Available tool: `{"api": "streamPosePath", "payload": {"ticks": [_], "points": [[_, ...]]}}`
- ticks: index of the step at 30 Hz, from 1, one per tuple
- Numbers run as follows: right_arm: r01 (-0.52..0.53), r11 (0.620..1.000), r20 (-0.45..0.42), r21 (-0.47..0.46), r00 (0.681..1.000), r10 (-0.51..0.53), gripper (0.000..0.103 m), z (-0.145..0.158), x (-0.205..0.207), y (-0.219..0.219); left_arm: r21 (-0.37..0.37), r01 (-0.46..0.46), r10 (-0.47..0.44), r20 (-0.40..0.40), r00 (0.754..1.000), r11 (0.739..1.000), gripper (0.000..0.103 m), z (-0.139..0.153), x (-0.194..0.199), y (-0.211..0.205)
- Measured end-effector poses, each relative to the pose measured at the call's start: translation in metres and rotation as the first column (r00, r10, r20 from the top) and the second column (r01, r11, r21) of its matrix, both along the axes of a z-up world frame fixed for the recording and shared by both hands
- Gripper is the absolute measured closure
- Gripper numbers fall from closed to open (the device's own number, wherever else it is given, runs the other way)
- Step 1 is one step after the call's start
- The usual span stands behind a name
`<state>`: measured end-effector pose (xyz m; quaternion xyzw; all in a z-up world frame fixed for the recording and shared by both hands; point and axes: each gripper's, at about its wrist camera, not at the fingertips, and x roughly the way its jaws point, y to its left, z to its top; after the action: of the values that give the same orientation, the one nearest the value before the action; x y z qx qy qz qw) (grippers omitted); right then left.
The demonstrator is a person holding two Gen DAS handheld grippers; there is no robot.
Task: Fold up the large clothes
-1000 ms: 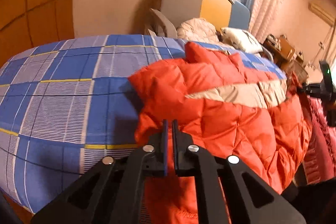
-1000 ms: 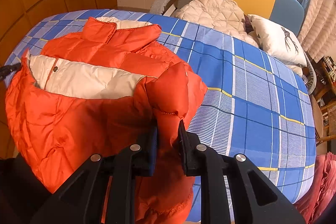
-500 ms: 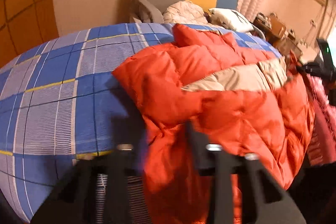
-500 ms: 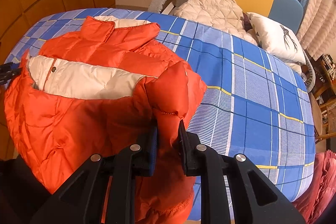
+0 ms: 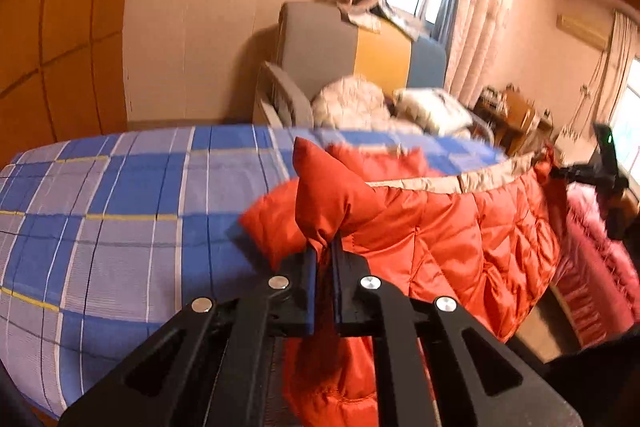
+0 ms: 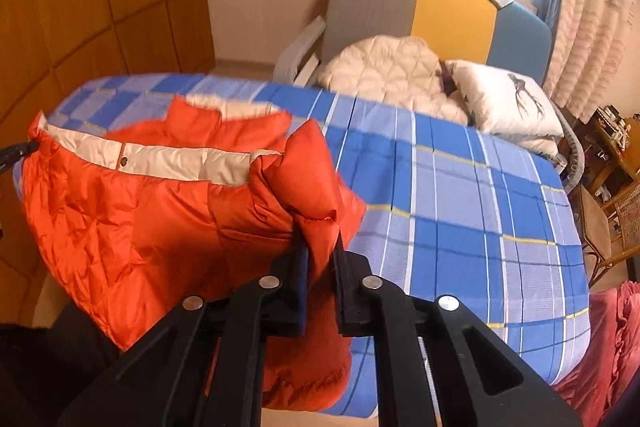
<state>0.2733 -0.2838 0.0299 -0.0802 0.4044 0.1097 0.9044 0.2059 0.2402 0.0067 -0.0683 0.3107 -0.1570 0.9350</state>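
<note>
An orange puffer jacket (image 5: 460, 227) with a cream band hangs lifted over the near edge of the bed, stretched between both grippers. My left gripper (image 5: 325, 251) is shut on one bunched end of the jacket. My right gripper (image 6: 322, 241) is shut on the other end of the jacket (image 6: 132, 227). The right gripper also shows at the far right of the left wrist view (image 5: 568, 171), and the left gripper's tip at the left edge of the right wrist view (image 6: 16, 153). The collar still rests on the bed.
The bed has a blue checked sheet (image 6: 460, 211). A grey, yellow and blue armchair (image 6: 420, 7) behind it holds a cream quilted garment (image 6: 384, 71) and a white pillow (image 6: 508, 99). Pink cloth (image 5: 596, 275) hangs at the right. Wooden furniture (image 6: 616, 151) stands beyond.
The left gripper opened, moved in and closed on the jacket's edge. Both grippers then lifted, raising the jacket's near side off the bed.
</note>
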Motion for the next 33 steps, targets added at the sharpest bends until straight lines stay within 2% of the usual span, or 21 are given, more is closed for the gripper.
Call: {"api": "streamPosePath", "payload": {"ticks": [5, 15, 21, 24, 33], "points": [[0.037, 0.999, 0.023, 0.031, 0.999, -0.037, 0.095, 0.004, 0.033, -0.002, 0.004, -0.037, 0.037, 0.02, 0.999, 0.999, 0.098, 0.019, 0.036, -0.002], [0.121, 0.99, 0.003, 0.072, 0.993, -0.122, 0.097, -0.019, 0.12, -0.002, 0.026, -0.139, 0.14, -0.065, 0.988, 0.99, 0.098, 0.003, 0.14, -0.005], [0.163, 0.985, -0.059, 0.062, 0.985, -0.159, 0.097, -0.054, 0.173, 0.001, 0.068, -0.185, 0.193, -0.132, 0.972, 0.98, 0.098, -0.027, 0.192, -0.011], [0.182, 0.981, -0.091, 0.064, 0.98, -0.176, 0.097, -0.074, 0.185, 0.001, 0.097, -0.2, 0.215, -0.179, 0.96, 0.975, 0.098, -0.05, 0.211, -0.015], [0.237, 0.971, -0.146, 0.034, 0.962, -0.23, 0.097, -0.128, 0.206, 0.001, 0.173, -0.235, 0.272, -0.24, 0.932, 0.957, 0.098, -0.097, 0.241, -0.031]]}}
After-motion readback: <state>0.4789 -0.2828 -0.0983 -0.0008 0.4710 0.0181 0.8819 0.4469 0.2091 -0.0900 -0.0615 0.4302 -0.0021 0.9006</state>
